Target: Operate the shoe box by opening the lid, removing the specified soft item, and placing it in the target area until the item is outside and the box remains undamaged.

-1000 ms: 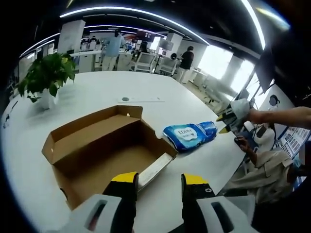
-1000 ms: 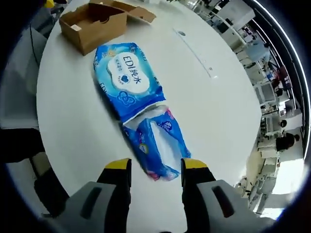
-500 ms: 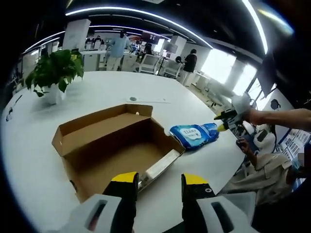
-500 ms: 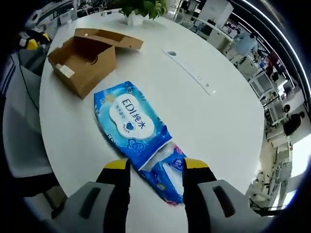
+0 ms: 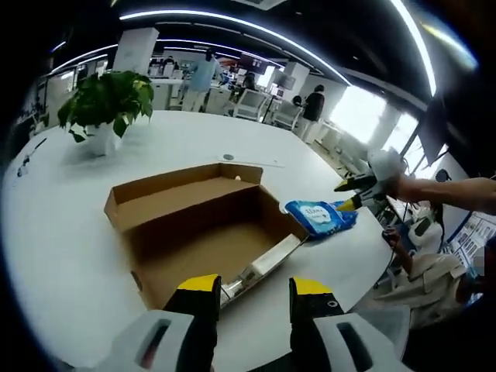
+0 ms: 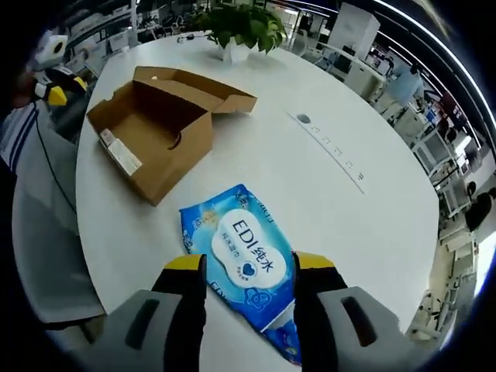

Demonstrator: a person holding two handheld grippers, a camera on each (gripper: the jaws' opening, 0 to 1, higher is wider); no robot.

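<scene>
– What's changed over the last second?

– Mostly the right gripper (image 6: 242,267). A second ago its yellow-tipped jaws stood past the far, crumpled end of the blue wet-wipes pack (image 6: 246,271); now it has drawn back along the pack, and the white label with "EDI" printed on it sits between the tips. The cardboard shoe box (image 6: 151,128) has come closer to the middle of the right gripper view.

– Is it holding the pack?

– No. The jaws are spread, one on each side of the label, and I cannot tell if they touch the wrapper. The pack lies flat on the white table (image 6: 325,201), outside the box and just beside its near corner.

– And the left gripper (image 5: 255,288)?

– Jaws apart as well, nothing between them, hovering over the near edge of the shoe box (image 5: 198,232). In the left gripper view the box is open and its inside looks bare, with the lid flap standing at the far side. The wipes pack (image 5: 322,218) lies at the box's right, and the right gripper (image 5: 350,194) reaches in over it from the right.

– Anything else on the table?

– A potted green plant (image 5: 107,102) at the far left, well apart from the box.
</scene>
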